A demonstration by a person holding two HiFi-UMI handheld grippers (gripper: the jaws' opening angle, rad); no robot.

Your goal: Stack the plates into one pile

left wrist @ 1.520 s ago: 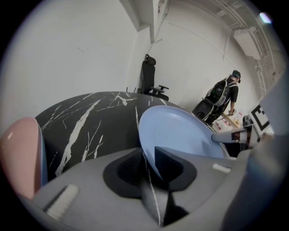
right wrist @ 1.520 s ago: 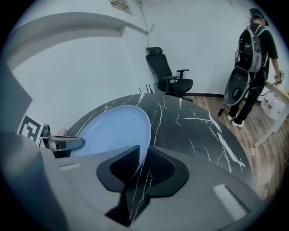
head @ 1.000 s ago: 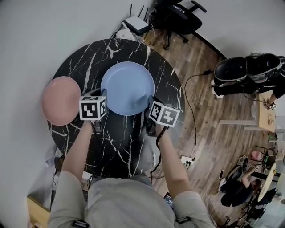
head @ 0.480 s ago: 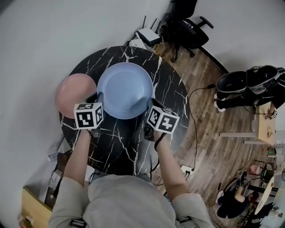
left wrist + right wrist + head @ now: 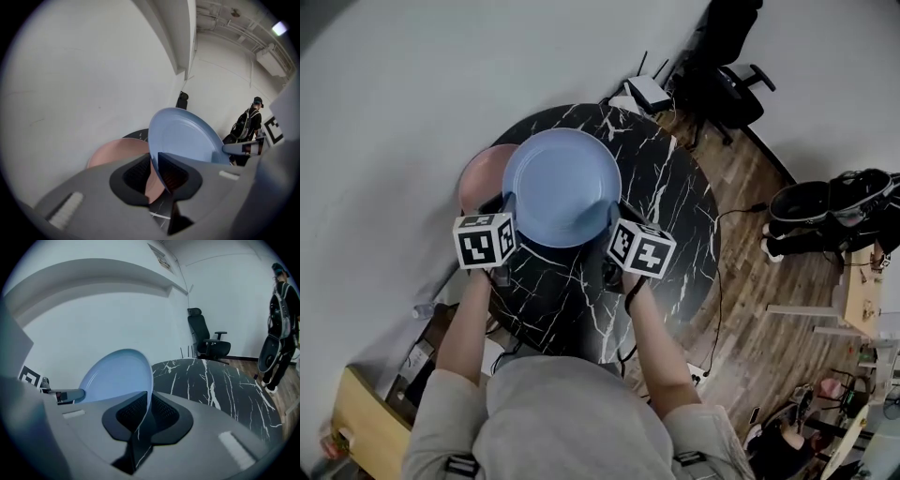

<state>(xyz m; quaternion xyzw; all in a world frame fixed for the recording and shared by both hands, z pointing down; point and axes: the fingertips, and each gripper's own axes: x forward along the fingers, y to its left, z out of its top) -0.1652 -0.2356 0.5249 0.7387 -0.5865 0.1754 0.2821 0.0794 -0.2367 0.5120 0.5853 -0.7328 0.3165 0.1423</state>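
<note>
I'm clamping blue plate [image 5: 562, 183] rim in left gripper [image 5: 508, 202], jaws just tightening, and right gripper [image 5: 614, 214]. Pink plate [image 5: 476, 178] is poking out at 9 o'clock by table [image 5: 675, 220] edge, room at 3.

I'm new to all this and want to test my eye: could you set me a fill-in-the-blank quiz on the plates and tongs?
1. The left tongs and right tongs each grip the rim of the ___ plate.
2. The pink plate lies on the ___ marble table.
3. In the head view, the held plate hides part of the ___ plate.
Missing words: blue; black; pink.
Note: the left tongs have just been closing further on that rim.
</note>
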